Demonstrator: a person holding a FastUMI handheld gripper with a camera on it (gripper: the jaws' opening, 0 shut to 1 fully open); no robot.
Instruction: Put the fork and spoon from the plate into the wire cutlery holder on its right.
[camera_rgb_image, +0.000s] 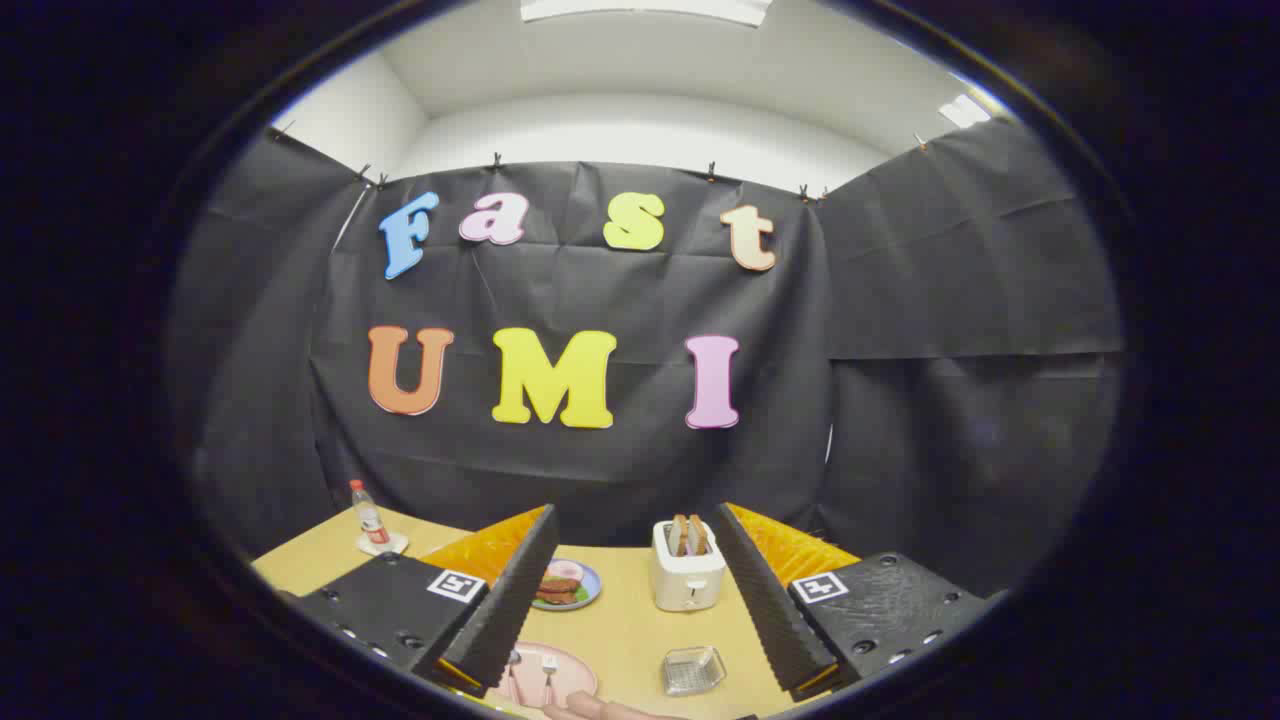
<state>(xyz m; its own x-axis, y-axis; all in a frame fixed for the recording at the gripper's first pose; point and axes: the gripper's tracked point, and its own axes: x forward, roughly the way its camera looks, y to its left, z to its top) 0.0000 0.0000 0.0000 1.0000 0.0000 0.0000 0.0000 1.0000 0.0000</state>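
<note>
Gripper (630, 590) fingers spread apart, holding nothing, above table (620, 630). Below between them: pink plate (575, 675) with fork (548, 678) and, probably, spoon (514, 672); wire cutlery holder (694, 670) right of it.

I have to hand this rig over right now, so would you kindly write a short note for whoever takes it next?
Gripper: open, holding nothing, raised above the table with its fingers spread wide.
Pink plate: between the fingers, near the left one, with the spoon and fork lying on it side by side.
Wire cutlery holder: right of the plate, apparently with nothing in it.
Beyond: a toaster with bread and a plate of food.
A hand lies at the near edge by the pink plate.
Done: nothing yet. Left: move the fork and spoon into the holder.
</note>
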